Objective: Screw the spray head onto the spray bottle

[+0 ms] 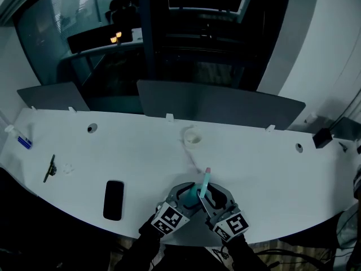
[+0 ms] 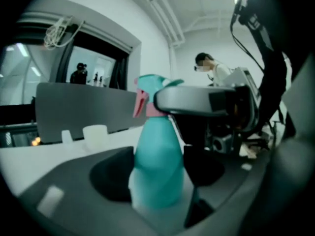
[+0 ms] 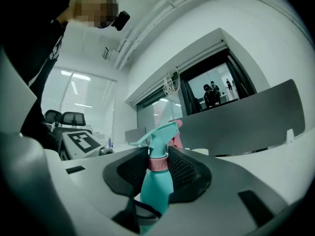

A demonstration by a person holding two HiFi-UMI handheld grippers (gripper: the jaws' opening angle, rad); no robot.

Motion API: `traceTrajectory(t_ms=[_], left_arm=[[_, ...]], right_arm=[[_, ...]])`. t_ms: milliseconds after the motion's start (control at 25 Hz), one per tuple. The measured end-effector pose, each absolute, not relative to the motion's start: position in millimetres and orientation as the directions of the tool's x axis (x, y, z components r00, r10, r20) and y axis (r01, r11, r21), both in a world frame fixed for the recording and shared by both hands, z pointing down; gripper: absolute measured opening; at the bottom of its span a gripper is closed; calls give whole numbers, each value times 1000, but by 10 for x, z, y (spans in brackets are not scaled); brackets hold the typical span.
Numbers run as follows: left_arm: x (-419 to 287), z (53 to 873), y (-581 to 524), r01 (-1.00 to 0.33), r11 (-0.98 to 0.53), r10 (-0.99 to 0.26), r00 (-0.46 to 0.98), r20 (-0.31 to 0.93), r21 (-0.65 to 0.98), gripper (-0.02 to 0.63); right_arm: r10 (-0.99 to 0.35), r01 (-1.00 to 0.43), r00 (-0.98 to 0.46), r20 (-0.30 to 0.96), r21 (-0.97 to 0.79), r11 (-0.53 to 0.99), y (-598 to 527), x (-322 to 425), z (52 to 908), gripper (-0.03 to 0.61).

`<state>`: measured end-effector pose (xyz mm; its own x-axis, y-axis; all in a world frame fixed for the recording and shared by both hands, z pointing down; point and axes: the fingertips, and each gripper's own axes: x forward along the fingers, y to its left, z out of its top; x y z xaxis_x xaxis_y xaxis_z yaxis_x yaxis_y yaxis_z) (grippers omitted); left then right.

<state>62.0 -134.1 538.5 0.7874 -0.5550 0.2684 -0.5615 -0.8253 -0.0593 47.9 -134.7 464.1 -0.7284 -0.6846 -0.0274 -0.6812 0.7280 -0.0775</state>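
At the middle of the near edge of the white counter (image 1: 254, 168), the person's two hands come in from below the edge. Their grippers meet in a narrow V, and the marker cubes face upward. Between them is the teal plastic spray bottle (image 2: 158, 166), leaning so that its top points toward the far edge. No view shows whether its base touches the counter.

The left tongs (image 1: 185, 192) reach in from the left, angled slightly downward. Their dark pads (image 2: 112, 173) are closed against both sides of the bottle's wide body, so the jaws stand fairly far apart around it.

The right tongs (image 3: 158, 162) come in level from the right and sit higher on the bottle. They are clamped on the pink collar of the teal spray head with its pink trigger (image 3: 160, 134). The ribbed pads press on either side of that collar, and the nozzle and trigger stick out past them. The spray head sits on the bottle's neck, in line with the body.

A flat black phone (image 1: 113, 200) lies near the near edge, to the left of the tongs and well apart from them. A small white round cup (image 1: 192, 136) stands beyond the bottle, toward the far edge, where grey divider panels (image 1: 220, 103) rise.
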Motion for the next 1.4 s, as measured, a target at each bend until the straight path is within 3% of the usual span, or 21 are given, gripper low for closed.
traceTrajectory(t_ms=[160, 240, 360, 440, 520, 600, 680, 840, 920, 1000, 1120, 1240, 1320, 1400], left_arm=[[547, 5380, -1356, -815, -578, -805, 562, 189, -39, 316], [507, 5419, -1326, -873, -488, -855, 480, 199, 8, 316], [460, 5445, -1306, -830, -558, -804, 547, 233, 22, 318], [448, 5450, -1324, -729, -684, -700, 666, 259, 26, 373], [514, 5451, -1331, -617, -786, -585, 763, 277, 40, 356], [560, 5437, -1327, -582, -812, -552, 787, 277, 37, 330], [554, 5415, -1329, -649, -760, -623, 741, 250, 30, 328], [491, 5419, -1311, -860, -509, -840, 504, 202, 32, 330], [470, 5451, -1285, -884, -463, -861, 464, 207, 57, 333], [467, 5460, -1268, -836, -546, -809, 543, 227, 55, 333], [468, 5427, -1260, -661, -749, -632, 731, 257, 39, 360], [530, 5414, -1234, -468, -881, -432, 854, 291, 63, 324], [546, 5404, -1221, -424, -903, -391, 876, 283, 64, 321], [552, 5382, -1231, -480, -876, -454, 857, 246, 56, 319]], right_arm=[[-765, -765, -643, -35, -32, 644, -1338, 466, 4655, 130], [-764, -761, -644, -41, -63, 645, -1333, 475, 4659, 130], [-723, -719, -690, -39, -81, 691, -1313, 458, 4657, 130], [-680, -674, -732, -43, -106, 731, -1294, 426, 4660, 130], [-651, -643, -758, -46, -114, 757, -1293, 413, 4660, 130], [-658, -651, -751, -49, -107, 751, -1296, 431, 4658, 130], [-695, -691, -717, -50, -79, 718, -1291, 440, 4656, 130], [-747, -743, -662, -60, -75, 665, -1259, 440, 4646, 130], [-730, -725, -681, -58, -91, 683, -1244, 438, 4653, 130], [-703, -700, -710, -46, -74, 711, -1236, 427, 4664, 130], [-644, -640, -765, -36, -82, 764, -1223, 409, 4665, 130], [-585, -580, -811, -24, -99, 808, -1215, 375, 4661, 130], [-579, -574, -815, -22, -108, 812, -1216, 393, 4662, 130], [-608, -603, -794, -25, -96, 792, -1225, 423, 4658, 130]])
